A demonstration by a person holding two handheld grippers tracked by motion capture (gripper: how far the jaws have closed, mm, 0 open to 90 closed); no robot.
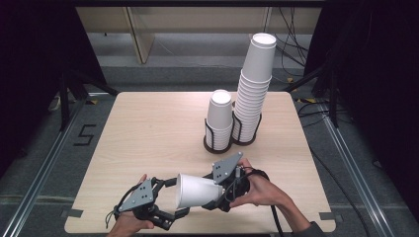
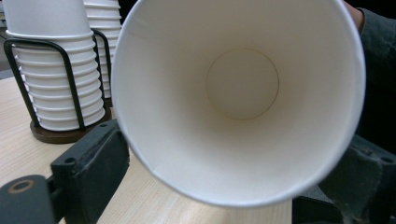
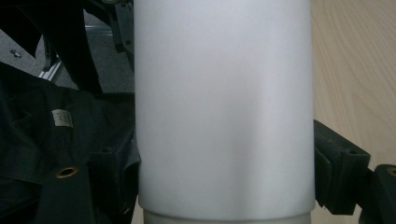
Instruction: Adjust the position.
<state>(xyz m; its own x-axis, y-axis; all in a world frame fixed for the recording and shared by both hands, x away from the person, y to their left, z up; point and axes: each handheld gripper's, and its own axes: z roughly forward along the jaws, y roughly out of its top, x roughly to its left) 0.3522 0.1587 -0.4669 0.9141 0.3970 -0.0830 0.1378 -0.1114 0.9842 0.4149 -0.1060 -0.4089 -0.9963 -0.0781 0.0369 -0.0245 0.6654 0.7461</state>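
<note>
Plain white paper cup [image 1: 197, 190] on its side, clean inside, clamped by right tool [image 1: 228, 190]; left tool [image 1: 170, 197] wide open around its mouth.

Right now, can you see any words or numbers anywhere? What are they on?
"5": black mark on the grey floor, left of the table.
Small white label on dark cloth in the right gripper view: too small and blurred to read.
Cups: plain white, no print seen.

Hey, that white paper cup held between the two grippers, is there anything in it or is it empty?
Empty. The left gripper view looks straight into the cup and shows its bare round bottom and clean walls.
</note>
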